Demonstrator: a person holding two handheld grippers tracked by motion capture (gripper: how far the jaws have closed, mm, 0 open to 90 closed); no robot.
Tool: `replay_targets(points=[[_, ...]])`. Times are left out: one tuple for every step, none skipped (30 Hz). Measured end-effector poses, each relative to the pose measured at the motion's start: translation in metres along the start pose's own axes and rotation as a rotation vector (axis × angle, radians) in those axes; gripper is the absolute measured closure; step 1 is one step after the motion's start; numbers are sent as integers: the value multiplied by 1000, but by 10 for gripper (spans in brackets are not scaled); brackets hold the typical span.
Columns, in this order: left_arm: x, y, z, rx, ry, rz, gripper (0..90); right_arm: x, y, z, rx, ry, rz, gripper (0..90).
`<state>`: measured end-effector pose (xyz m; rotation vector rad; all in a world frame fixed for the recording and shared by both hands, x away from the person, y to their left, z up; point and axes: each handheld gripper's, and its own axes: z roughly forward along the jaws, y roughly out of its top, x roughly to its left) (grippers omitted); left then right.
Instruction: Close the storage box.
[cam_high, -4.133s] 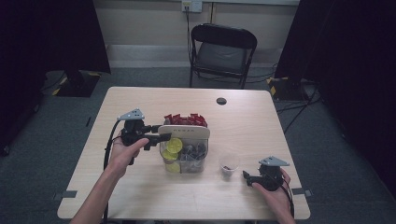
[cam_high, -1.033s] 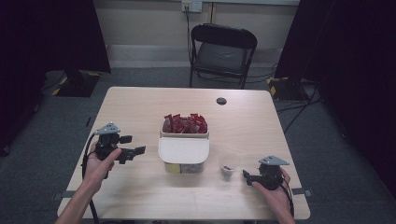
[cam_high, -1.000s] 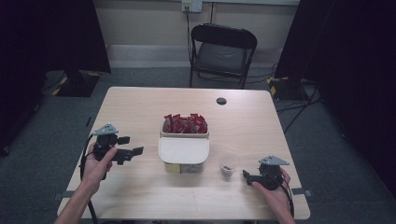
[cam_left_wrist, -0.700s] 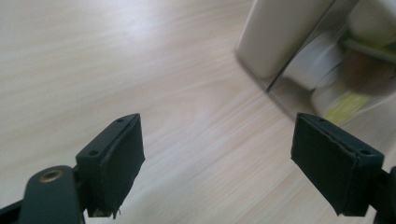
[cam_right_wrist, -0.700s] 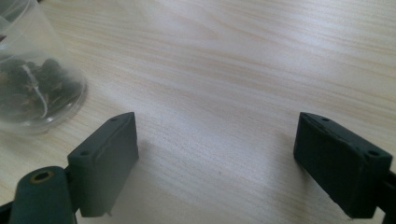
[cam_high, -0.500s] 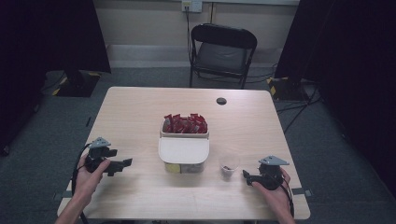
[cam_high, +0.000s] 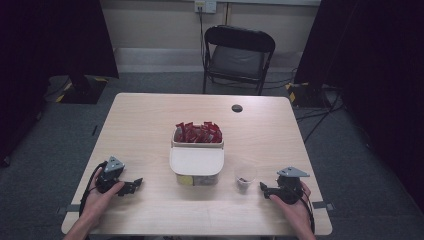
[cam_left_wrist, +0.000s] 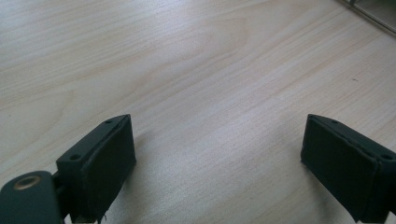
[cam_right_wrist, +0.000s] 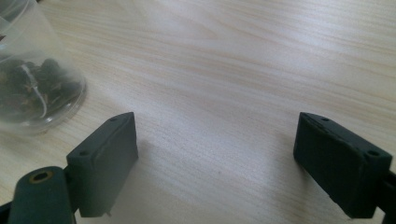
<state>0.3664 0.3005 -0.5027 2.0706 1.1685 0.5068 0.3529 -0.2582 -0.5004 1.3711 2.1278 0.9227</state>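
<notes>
The left gripper (cam_high: 131, 186) sits low near the table (cam_high: 150, 125)'s front left corner, held in the left hand (cam_high: 102, 192), jaws spread wide and empty. The right gripper (cam_high: 263, 188) rests near the front right corner in the right hand (cam_high: 292, 205), jaws likewise wide apart, pointing inward.

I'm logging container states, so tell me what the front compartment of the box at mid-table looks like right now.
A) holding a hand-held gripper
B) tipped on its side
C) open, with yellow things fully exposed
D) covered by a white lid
D: in the high view a white lid lies over the front compartment of the box, while the red packets behind it are uncovered.
</notes>
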Motion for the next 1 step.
replay_targets(points=[[0,0,0,0,0,0,83,0,0,0,0,0,1,132]])
